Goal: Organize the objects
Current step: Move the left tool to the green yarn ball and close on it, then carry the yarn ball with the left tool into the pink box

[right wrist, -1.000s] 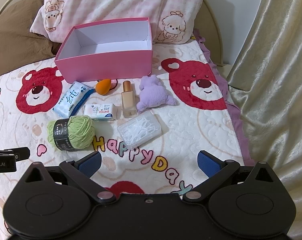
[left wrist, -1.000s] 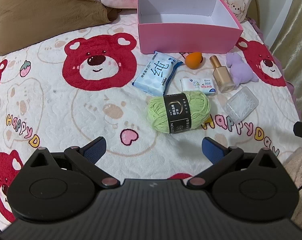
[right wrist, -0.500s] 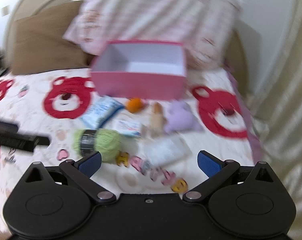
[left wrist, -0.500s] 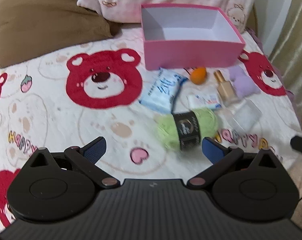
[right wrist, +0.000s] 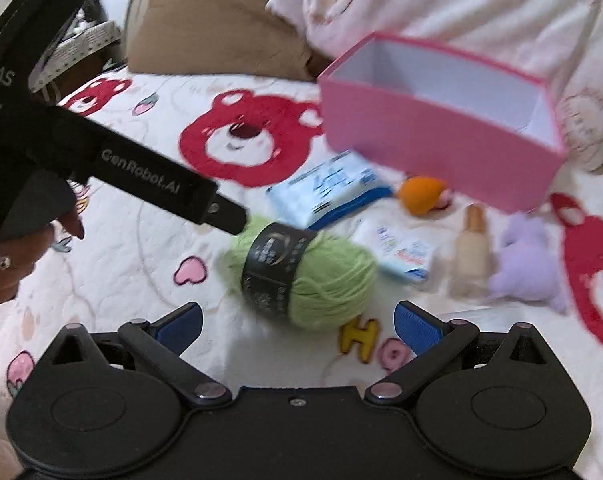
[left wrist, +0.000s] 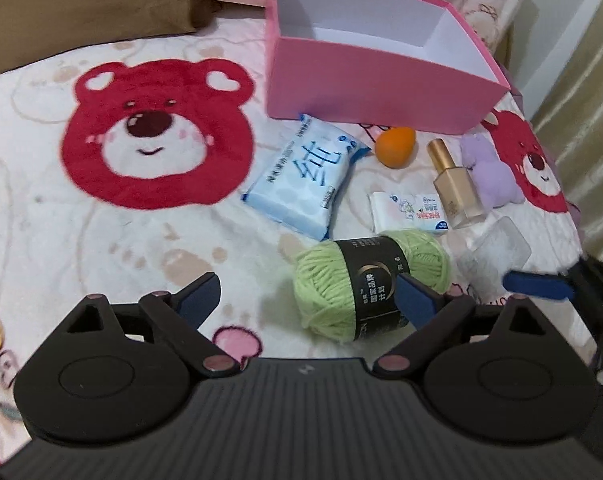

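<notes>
An open pink box point(left wrist: 365, 88) point(right wrist: 433, 152) stands on the bear-print bed. In front of it lie a green yarn ball point(left wrist: 365, 284) point(right wrist: 313, 276), a blue tissue pack point(left wrist: 301, 180) point(right wrist: 329, 192), an orange sponge point(left wrist: 395, 146) point(right wrist: 419, 194), a small white tissue pack point(left wrist: 409, 212) point(right wrist: 405, 254), a gold-capped bottle point(left wrist: 455, 188) point(right wrist: 471, 252), a purple plush point(left wrist: 489, 176) point(right wrist: 529, 264) and a clear plastic case point(left wrist: 497, 252). My left gripper point(left wrist: 307, 300) is open, its right finger at the yarn. My right gripper point(right wrist: 297, 322) is open just before the yarn.
A brown pillow point(left wrist: 81, 12) and a pink patterned pillow point(right wrist: 441, 4) lie behind the box. Beige curtains point(left wrist: 585, 100) hang at the right. The left gripper's body point(right wrist: 101, 160) reaches in from the left in the right wrist view.
Both grippers have moved closer to the yarn ball. The right gripper swung left, from the clear case toward the yarn. Both stay open.
</notes>
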`<state>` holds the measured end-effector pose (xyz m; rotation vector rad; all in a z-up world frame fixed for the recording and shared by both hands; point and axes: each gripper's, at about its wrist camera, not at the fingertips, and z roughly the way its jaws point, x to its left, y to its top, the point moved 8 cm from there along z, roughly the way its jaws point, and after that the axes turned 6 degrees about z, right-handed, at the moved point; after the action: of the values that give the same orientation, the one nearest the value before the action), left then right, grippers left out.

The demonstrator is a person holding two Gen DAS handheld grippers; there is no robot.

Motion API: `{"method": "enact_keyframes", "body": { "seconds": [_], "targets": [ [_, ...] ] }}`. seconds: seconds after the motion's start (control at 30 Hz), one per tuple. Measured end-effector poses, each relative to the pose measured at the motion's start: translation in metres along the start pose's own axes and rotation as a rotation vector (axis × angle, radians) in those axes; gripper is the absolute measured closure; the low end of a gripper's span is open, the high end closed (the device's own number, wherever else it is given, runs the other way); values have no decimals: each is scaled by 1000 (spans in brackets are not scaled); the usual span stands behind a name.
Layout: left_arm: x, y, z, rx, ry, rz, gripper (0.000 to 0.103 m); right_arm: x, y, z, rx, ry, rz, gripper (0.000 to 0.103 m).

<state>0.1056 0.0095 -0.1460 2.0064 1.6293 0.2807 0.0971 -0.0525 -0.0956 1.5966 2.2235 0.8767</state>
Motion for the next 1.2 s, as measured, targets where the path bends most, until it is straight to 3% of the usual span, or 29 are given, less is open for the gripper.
{"method": "enact_keyframes", "body": {
  "seconds": [0.2, 0.23, 0.33, 0.47, 0.67, 0.93, 1.2],
  "targets": [
    [-8, 1, 23, -15, -74, 22, 10, -5, 4, 28, 8, -29, -67, 0],
    [-10, 1, 26, -15, -87, 18, 12, 2, 0, 33, 50, 107, -212, 1],
    [-9, -2, 35, -11, -107, -9, 20, -4, -5, 50, 60, 89, -174, 2],
    [-14, -7, 42, -12, -213, -61, 33, -10, -7, 54, 46, 140, -91, 7],
    [-27, -11, 37, -37, -209, -16, 40, -1, -11, 61, 53, 143, -92, 16],
    [-42, -7, 14, -42, -235, 19, 40, 1, -7, 32, 5, 111, -66, 20],
    [-65, 35, -33, -140, -231, 139, 40, -4, 26, -10, -124, 73, -78, 20]
  ]
}}
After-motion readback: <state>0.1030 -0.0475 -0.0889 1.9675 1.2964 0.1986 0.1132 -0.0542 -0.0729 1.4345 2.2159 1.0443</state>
